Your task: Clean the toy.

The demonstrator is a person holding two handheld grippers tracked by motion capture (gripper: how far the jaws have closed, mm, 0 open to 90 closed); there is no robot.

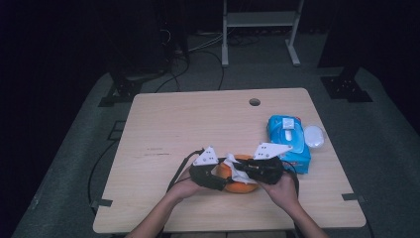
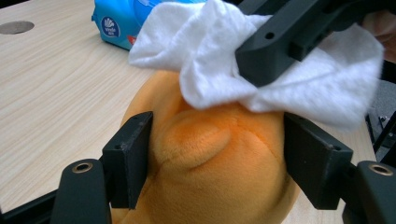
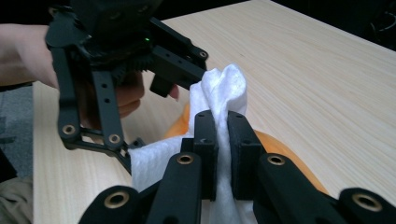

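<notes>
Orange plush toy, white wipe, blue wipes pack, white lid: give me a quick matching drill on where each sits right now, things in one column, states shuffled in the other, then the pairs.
Things:
1. orange plush toy
2. white wipe
3. blue wipes pack
4. white lid

States:
A. lying on the table just right of the pack
B. pinched between the right gripper's fingers, draped over the toy
C. held from both sides by the left gripper's fingers
D. resting on the table to the right of both grippers

Pairs: 1-C, 2-B, 3-D, 4-A
</notes>
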